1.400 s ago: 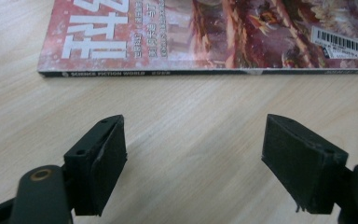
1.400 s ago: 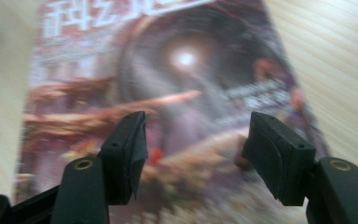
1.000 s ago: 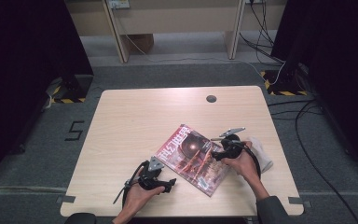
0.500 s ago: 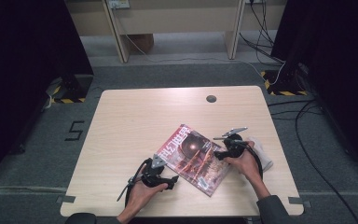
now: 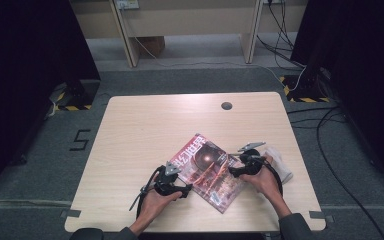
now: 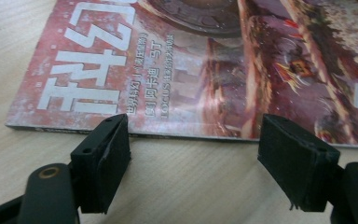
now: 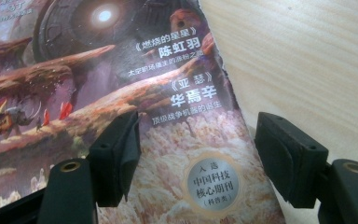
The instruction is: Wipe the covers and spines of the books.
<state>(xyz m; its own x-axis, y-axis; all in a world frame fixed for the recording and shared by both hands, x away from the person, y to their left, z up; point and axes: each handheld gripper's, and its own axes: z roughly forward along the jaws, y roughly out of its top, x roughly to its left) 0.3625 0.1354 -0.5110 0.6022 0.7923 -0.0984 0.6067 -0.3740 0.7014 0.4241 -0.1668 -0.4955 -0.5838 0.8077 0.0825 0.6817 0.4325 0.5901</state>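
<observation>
A: Where did the magazine (image 5: 207,172) lie?

B: Flat on the table (image 5: 145,125), lower centre of the high view, turned at an angle.

A: And the left gripper (image 5: 182,189)?

B: At the magazine's lower-left edge, jaws spread and just closing a little, nothing pinched.

A: The right gripper (image 5: 231,172)?

B: Over the cover's right edge, jaws spread and just widening, pinching nothing. A white cloth (image 5: 280,162) lay beside that hand.
</observation>
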